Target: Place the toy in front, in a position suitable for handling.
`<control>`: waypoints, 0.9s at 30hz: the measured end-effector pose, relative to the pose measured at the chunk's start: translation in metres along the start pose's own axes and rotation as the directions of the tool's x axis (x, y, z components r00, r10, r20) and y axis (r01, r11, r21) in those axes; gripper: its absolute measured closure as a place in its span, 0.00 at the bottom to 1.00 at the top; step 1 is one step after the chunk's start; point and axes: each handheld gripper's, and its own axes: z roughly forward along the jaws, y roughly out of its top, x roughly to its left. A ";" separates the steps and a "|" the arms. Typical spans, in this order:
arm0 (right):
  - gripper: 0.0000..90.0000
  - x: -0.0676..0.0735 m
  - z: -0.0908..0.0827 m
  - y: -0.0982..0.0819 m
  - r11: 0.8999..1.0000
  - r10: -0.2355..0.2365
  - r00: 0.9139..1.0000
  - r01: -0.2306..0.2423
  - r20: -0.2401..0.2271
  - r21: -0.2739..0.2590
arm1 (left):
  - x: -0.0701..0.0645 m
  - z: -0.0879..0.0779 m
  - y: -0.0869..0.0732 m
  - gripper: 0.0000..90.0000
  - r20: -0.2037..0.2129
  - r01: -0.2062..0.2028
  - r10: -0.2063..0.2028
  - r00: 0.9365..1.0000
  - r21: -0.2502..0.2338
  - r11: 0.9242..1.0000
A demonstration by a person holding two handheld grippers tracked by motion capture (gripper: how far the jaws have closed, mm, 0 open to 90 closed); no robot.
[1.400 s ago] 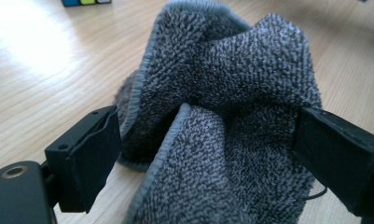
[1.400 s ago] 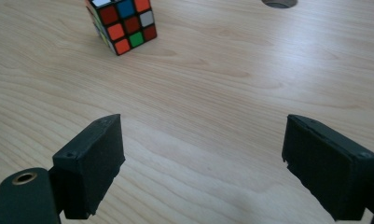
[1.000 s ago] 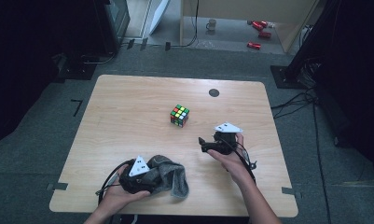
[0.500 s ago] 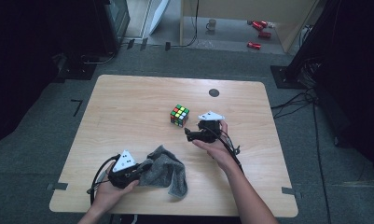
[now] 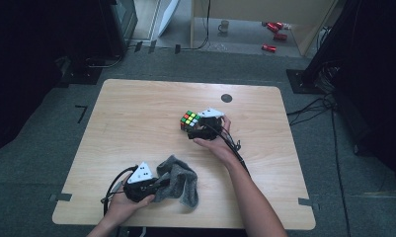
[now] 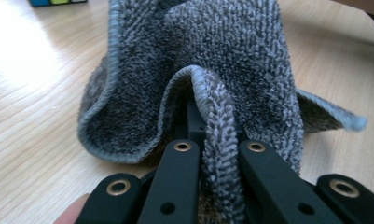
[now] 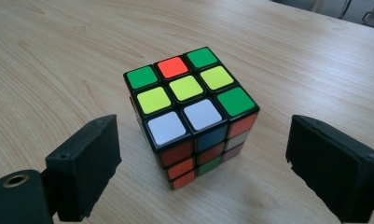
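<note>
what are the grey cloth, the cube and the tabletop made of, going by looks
Grey cloth: looks like terry or microfibre towelling, matt, with a looped pile and a stitched edge.
Puzzle cube: likely hard plastic, a black body with glossy coloured squares that catch light.
Tabletop: pale wood or wood-look laminate with printed-looking grain and a smooth, slightly shiny surface; the pictures do not show which.

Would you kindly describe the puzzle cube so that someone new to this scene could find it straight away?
On the pale wooden table, look a little right of the middle, just ahead of the right gripper, whose open jaws stand either side of it without touching. There sits the puzzle cube, black-framed with green, yellow, white and red squares on top. The grey cloth nearby is soft and rumpled.
</note>
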 end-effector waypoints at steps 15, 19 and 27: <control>0.37 0.008 0.016 -0.004 0.996 -0.090 0.996 0.089 -0.013 -0.022 | -0.004 0.006 -0.003 1.00 0.055 0.002 -0.003 0.998 0.013 1.000; 0.38 0.019 0.010 -0.008 0.992 -0.127 0.991 0.126 -0.040 -0.026 | -0.009 0.012 -0.002 1.00 0.074 -0.013 0.011 0.997 0.024 1.000; 0.38 0.041 -0.008 -0.021 0.982 -0.188 0.978 0.186 -0.093 -0.031 | -0.025 0.033 0.009 1.00 0.119 -0.050 0.046 0.992 0.032 0.998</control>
